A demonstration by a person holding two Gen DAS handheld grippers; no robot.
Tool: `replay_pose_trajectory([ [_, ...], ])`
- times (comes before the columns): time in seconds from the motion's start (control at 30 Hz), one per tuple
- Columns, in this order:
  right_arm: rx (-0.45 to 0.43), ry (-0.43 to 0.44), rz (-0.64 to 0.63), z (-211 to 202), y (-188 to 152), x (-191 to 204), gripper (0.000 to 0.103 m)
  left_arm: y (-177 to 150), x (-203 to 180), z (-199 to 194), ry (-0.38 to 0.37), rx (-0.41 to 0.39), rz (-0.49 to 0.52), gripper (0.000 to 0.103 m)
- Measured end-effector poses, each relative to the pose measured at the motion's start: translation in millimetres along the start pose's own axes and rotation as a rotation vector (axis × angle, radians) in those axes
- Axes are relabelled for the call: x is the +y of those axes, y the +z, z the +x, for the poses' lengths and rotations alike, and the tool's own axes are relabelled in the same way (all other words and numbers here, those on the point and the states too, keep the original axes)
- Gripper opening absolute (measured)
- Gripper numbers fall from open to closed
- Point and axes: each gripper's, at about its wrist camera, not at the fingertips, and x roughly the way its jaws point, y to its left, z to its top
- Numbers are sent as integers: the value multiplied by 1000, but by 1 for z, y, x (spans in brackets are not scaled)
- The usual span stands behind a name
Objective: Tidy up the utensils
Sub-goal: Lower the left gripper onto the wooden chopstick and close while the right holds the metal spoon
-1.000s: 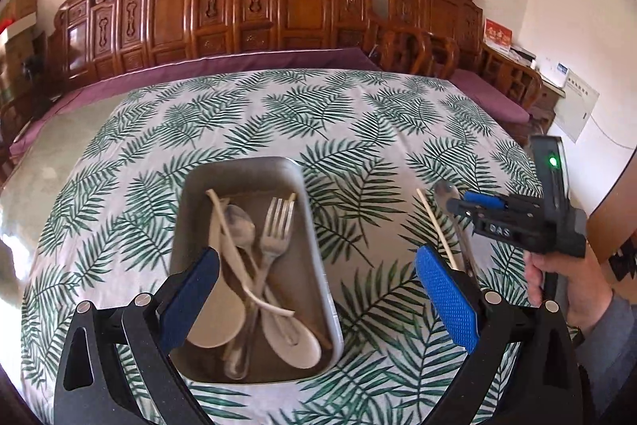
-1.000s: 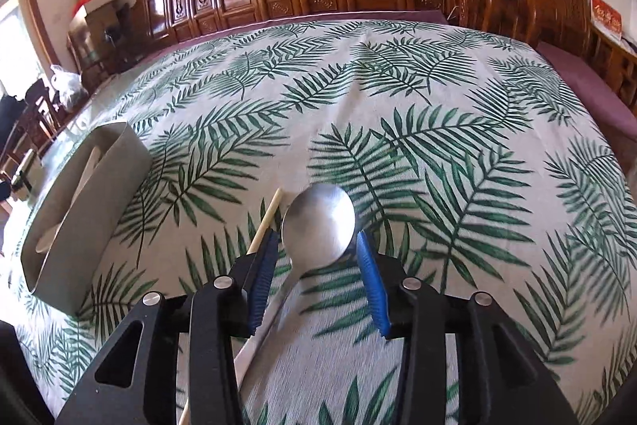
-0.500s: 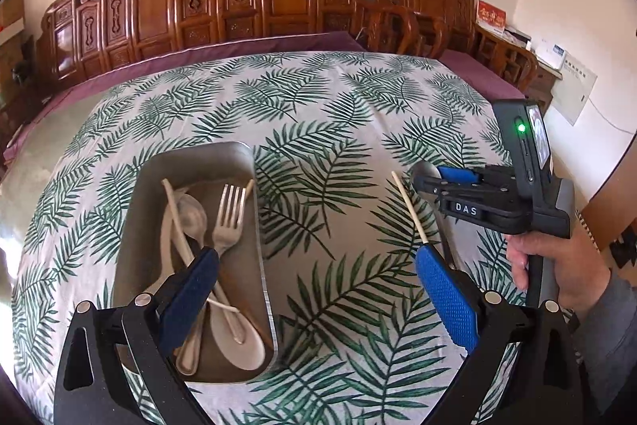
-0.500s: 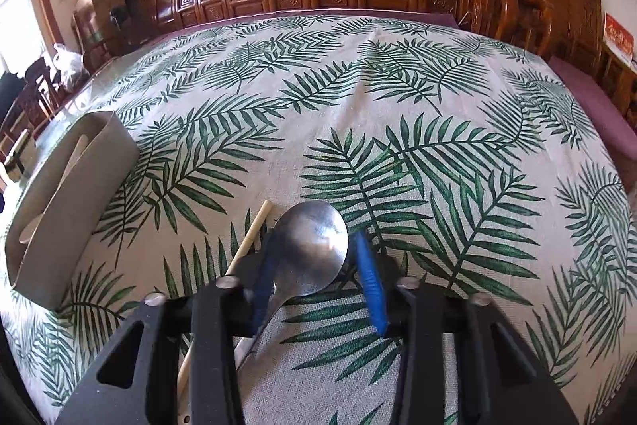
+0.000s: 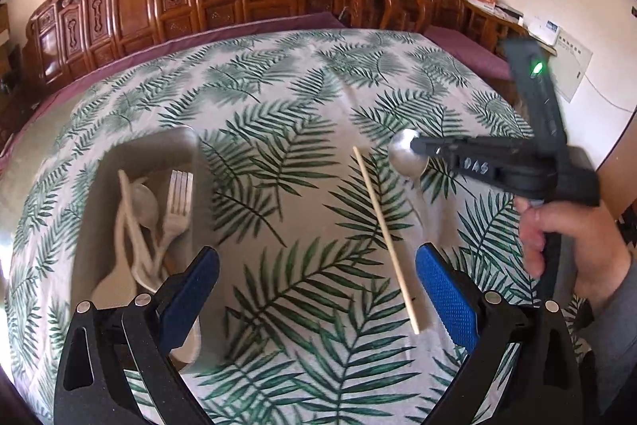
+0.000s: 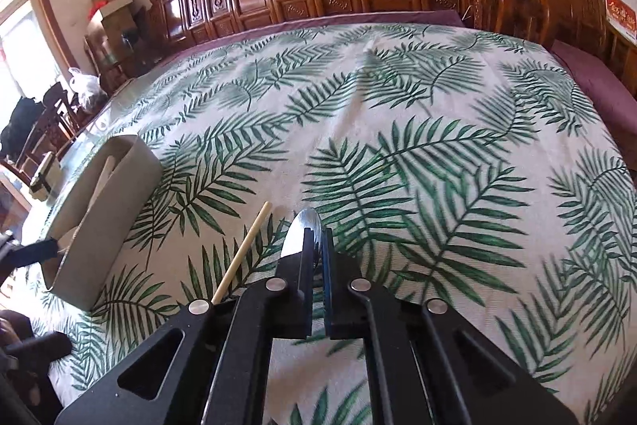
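L wrist view: left tongs (image 5: 316, 299) wide & empty over the worktop (image 5: 278, 98), chopstick (image 5: 384, 245) between pads, tray (image 5: 191, 162) toward left edge; R wrist view: right tongs (image 6: 317, 245) clamped on metal spoon (image 6: 298, 232), so next likely lift & carry past chopstick (image 6: 241, 257) to tray (image 6: 115, 210).

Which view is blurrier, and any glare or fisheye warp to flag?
Left wrist view: softer, motion blur on the tray and fork; glare on the metal spoon bowl. Right wrist view: sharper near the right gripper; window blown out at left. Both: heavy barrel distortion, dark corners.
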Motion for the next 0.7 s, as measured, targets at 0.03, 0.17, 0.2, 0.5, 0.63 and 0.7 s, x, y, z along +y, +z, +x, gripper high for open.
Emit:
replay_pose_trajectory([
  [0.03,-7,7,4,-5,1,-2,3,-1,-3,3,-3,7,2,95],
  [0.17,-27,14,6,-23,3,-11,2,-1,-13,17,-11,31,16,95],
  [0.2,-31,12,9,-26,3,-13,2,-1,-16,21,-15,36,19,95],
  [0.5,-50,9,12,-39,7,-17,2,0,-42,49,-43,93,57,61],
  [0.63,-40,-9,0,-37,5,-16,2,-2,-48,59,-39,114,69,44],
  [0.7,-35,-13,0,-35,4,-16,2,-2,-48,63,-37,123,65,38],
])
